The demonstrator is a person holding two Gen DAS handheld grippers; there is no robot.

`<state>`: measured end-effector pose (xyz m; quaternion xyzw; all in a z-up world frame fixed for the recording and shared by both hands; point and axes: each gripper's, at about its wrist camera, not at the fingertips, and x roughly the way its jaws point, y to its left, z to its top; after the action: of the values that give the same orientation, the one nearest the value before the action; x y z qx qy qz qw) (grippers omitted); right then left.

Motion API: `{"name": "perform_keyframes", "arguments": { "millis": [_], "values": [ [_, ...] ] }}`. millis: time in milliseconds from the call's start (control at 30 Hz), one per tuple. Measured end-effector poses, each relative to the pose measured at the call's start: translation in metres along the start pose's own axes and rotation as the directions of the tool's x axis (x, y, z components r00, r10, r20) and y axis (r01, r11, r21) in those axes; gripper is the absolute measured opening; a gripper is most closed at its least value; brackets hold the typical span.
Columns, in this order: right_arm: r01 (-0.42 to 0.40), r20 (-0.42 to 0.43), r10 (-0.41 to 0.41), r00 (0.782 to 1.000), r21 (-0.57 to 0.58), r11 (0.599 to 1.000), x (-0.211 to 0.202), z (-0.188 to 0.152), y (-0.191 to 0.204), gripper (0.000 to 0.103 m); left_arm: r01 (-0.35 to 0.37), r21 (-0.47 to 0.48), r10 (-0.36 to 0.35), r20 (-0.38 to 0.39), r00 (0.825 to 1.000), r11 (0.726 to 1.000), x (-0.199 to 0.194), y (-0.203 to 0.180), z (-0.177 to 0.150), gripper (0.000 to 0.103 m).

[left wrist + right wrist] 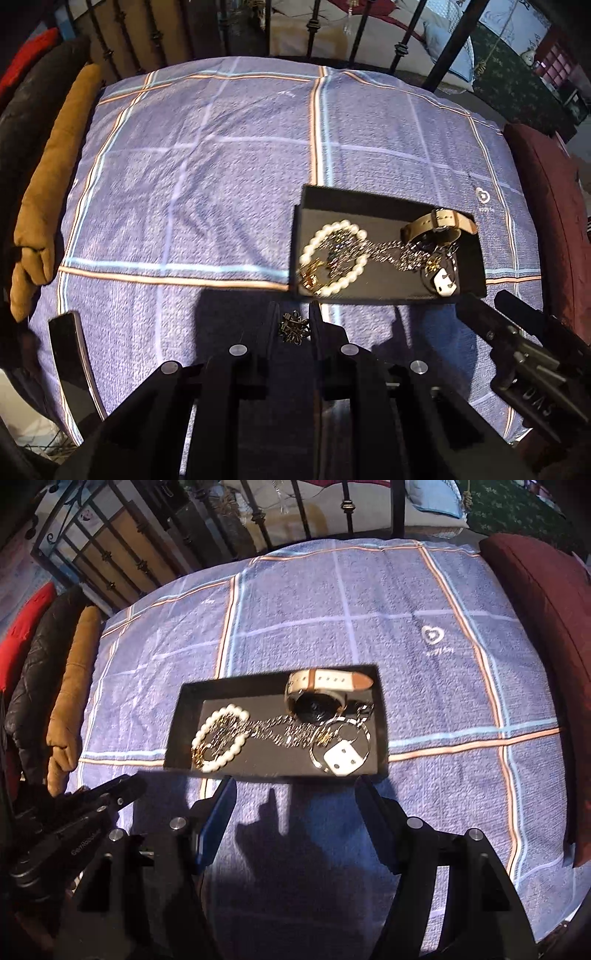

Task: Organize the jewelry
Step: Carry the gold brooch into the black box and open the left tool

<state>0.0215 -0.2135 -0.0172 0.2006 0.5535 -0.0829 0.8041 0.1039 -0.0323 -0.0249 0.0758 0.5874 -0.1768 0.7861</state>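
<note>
From the left wrist camera, a blue checked cloth (229,177) with orange and pale blue stripes covers the whole work surface, and a small white heart logo (482,195) is stitched near its right edge. A black tray (476,273) lies on the cloth, right of centre. Inside it a pearl bracelet (334,256) sits at the left end, a watch (437,225) with a beige strap at the far right, a tangled chain (391,251) between them, and a white dice charm (445,284) near the front right corner. The left gripper (294,326) is just in front of the tray, its fingers pinching a small dark metal ornament (293,328) above the cloth. A phone (72,365) lies at the cloth's left edge. A tan cushion (48,199) runs along the left side, a dark red cushion (550,221) along the right, and black iron railings (314,26) stand behind. The right gripper (491,314) enters from the lower right.

From the right wrist camera, the same tray (184,738) lies straight ahead on the cloth (443,686), holding the bracelet (221,738), chain (280,731), watch (325,690) and dice charm (341,760). The right gripper (295,786) is spread wide and holds nothing, its tips just short of the tray's near wall. The left gripper (122,786) shows at the lower left. Tan, black and red cushions (70,686) line the left side, the dark red one (546,627) the right.
</note>
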Motion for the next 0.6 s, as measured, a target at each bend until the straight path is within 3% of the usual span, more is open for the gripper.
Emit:
{"name": "perform_keyframes", "arguments": {
  "millis": [200,600],
  "values": [
    [0.035,0.036,-0.035,0.999,-0.002,0.999,-0.002,0.016,-0.003,0.067,-0.001,0.046,0.000,0.019,1.000,0.999,-0.007,-0.030,0.014,0.016],
    [0.052,0.067,-0.051,0.996,-0.002,0.999,-0.005,0.029,-0.001,0.067,-0.046,0.065,0.045,0.027,0.999,0.997,-0.004,-0.039,0.026,0.016]
  ]
}}
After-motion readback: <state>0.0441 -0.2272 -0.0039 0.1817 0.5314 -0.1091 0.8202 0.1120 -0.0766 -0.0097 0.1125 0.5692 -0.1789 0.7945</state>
